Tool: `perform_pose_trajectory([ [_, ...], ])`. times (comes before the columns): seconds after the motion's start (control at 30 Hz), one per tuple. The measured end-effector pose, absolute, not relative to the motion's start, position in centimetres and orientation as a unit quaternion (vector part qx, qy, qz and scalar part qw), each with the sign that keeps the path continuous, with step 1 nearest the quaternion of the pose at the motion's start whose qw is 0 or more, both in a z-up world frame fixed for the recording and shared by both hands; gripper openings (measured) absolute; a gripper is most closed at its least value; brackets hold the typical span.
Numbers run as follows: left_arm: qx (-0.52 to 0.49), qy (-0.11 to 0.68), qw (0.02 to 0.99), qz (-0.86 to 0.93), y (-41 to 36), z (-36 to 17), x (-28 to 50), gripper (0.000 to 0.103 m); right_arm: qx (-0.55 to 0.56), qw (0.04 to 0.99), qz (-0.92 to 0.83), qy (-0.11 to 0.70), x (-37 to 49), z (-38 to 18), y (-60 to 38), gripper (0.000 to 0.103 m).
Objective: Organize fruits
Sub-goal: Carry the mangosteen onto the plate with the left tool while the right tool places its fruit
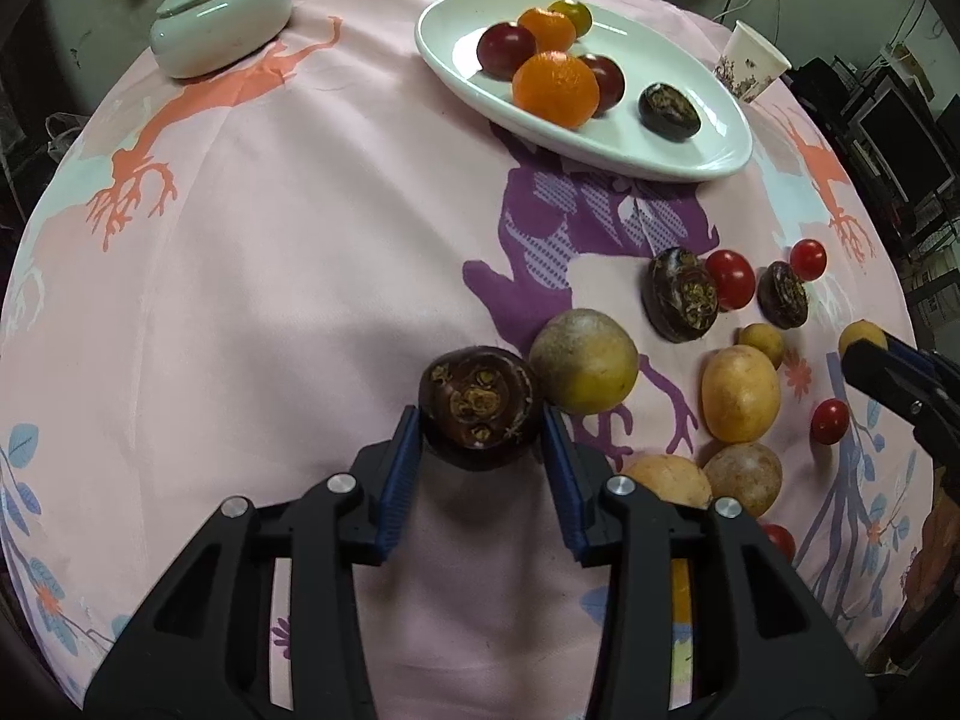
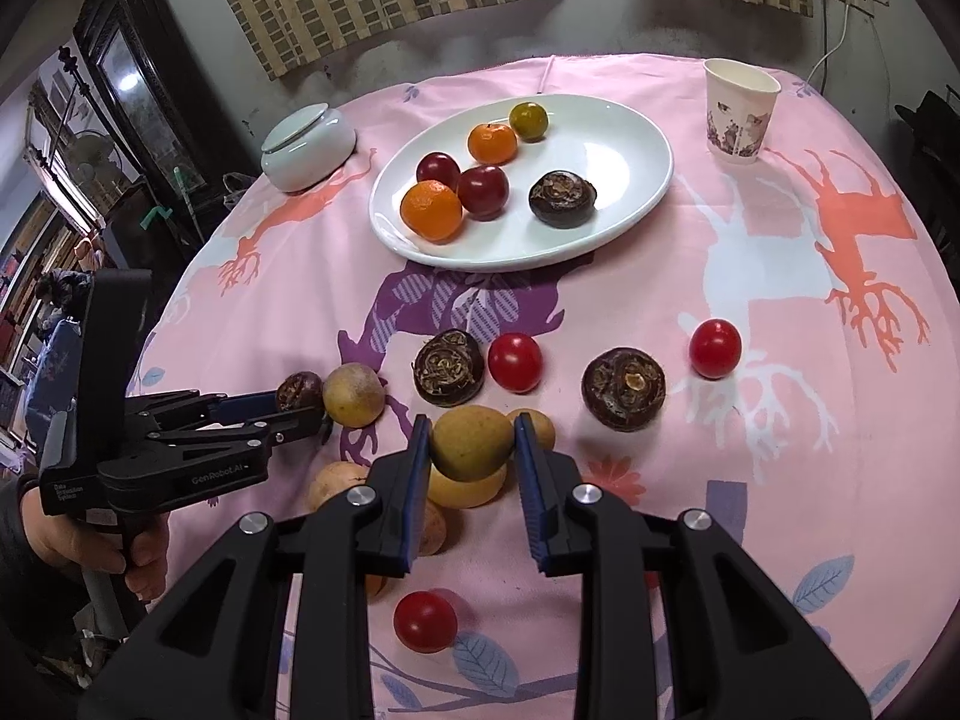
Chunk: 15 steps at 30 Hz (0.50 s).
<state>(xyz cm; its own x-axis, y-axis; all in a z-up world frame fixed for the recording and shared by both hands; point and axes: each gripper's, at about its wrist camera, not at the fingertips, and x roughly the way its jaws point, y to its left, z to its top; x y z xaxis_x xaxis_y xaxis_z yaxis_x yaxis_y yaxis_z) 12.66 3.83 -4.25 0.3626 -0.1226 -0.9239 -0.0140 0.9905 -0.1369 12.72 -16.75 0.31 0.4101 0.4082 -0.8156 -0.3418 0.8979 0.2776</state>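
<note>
My left gripper (image 1: 480, 426) is shut on a dark brown water chestnut (image 1: 478, 405), which also shows in the right wrist view (image 2: 298, 391). My right gripper (image 2: 472, 441) is shut on a yellow-green fruit (image 2: 471, 441) held just above the loose pile. A white oval plate (image 1: 648, 138) at the back holds two oranges, two dark red plums, a green-yellow citrus and one water chestnut (image 2: 562, 197). Loose on the pink cloth lie two more water chestnuts (image 2: 449, 366) (image 2: 624, 388), several red cherry tomatoes (image 2: 515, 362) and several yellow fruits (image 1: 583, 369).
A white lidded ceramic jar (image 2: 307, 147) stands at the back left. A paper cup (image 2: 739, 110) stands at the back right. The round table's edge curves close on the left, where a dark cabinet stands against the wall.
</note>
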Motion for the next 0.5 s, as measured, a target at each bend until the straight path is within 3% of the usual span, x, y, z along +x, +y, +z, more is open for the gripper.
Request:
perform_pose_trajectory([
  [0.3,-0.061,0.500,0.862,-0.055,3.3,1.8,15.3,0.041,0.032,0.878,0.193,0.436,15.4,2.3,-16.2,0.028],
  [0.5,-0.066,0.493,0.866,-0.057,2.1,1.3,20.6,0.041,0.042,0.878,0.179,0.442,19.7,0.6,-14.1,0.028],
])
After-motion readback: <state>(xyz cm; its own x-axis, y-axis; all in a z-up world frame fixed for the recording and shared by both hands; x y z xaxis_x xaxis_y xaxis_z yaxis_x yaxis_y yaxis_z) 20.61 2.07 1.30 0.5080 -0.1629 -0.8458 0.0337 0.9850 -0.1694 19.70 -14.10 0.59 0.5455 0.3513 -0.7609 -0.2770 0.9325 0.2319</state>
